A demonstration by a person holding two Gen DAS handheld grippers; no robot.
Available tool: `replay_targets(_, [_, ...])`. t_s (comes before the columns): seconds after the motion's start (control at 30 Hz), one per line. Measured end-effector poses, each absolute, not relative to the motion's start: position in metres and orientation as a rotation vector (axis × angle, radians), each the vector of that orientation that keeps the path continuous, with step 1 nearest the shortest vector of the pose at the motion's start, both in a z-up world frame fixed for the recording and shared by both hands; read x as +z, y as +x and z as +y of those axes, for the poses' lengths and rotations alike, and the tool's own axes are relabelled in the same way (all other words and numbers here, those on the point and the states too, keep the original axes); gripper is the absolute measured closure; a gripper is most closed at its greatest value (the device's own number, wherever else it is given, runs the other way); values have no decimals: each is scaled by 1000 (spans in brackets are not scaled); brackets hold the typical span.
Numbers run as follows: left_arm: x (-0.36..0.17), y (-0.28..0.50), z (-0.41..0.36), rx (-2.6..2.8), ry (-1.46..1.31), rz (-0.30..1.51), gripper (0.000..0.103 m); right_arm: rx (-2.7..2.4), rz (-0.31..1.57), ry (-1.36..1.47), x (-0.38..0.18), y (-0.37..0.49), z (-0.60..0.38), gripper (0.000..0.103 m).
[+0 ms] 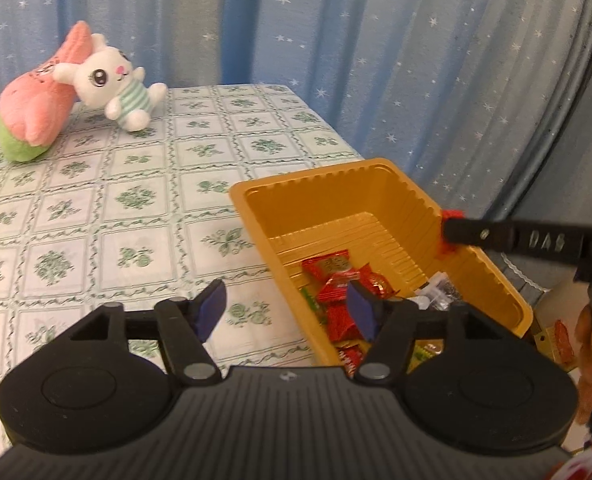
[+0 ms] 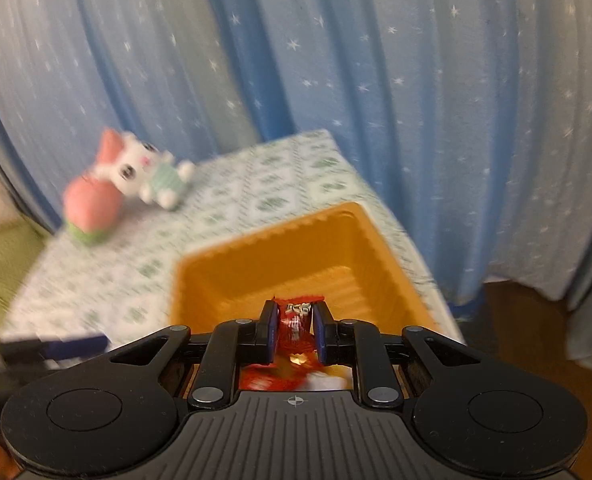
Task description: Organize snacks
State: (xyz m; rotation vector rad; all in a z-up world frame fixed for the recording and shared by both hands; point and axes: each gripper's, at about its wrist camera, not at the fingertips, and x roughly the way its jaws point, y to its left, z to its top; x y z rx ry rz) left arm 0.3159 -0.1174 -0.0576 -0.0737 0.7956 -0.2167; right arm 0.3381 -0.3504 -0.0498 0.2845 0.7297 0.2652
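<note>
The letters "DAS" stand raised on the right tool's [image 1: 454, 236] black finger; the wrapper prints are unreadable.

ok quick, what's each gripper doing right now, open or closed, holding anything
Left gripper: open, nothing between its pads, at the near edge of the gold tray.
Right gripper: shut on a red snack packet.

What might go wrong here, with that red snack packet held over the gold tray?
The right gripper pinches a crinkly red packet near the gold tray's right wall; released there, it might fall outside. The tray sits at the table's corner, so a nudge may tip it off. The open left gripper hovers close and may bump it.
</note>
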Motion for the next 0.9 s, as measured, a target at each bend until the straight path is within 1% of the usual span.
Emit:
replay_targets(0.07, [-57, 310, -114, -205, -67, 791, 33, 250, 721, 304, -46, 338, -353, 76])
replay_targets(0.1, [-57, 308, -113, -202, -63, 789, 30, 246, 718, 311, -45, 338, -354, 60])
replay_targets(0.13, [-57, 305, -111, -198, -61, 787, 27, 242, 715, 320, -43, 337, -356, 49])
replay_targets(0.27, [-57, 294, -107, -190, -65, 785, 22, 221, 727, 340, -40, 329, -362, 48])
replay_targets(0.33, [-57, 289, -106, -192, -65, 786, 17, 207, 736, 334, -39, 324, -363, 48])
replay_targets(0.57, [-50, 271, -106, -202, -53, 785, 6, 178, 774, 307, -35, 302, -366, 47])
replay_targets(0.67, [-45, 261, -107, -207, -44, 781, 3, 163, 788, 302, -31, 290, -365, 42])
replay_targets(0.73, [-41, 254, -106, -207, -46, 777, 1, 161, 792, 304, -28, 283, -363, 34])
replay_targets(0.9, [-30, 234, -102, -194, -48, 758, 0, 177, 806, 292, -20, 260, -355, 28])
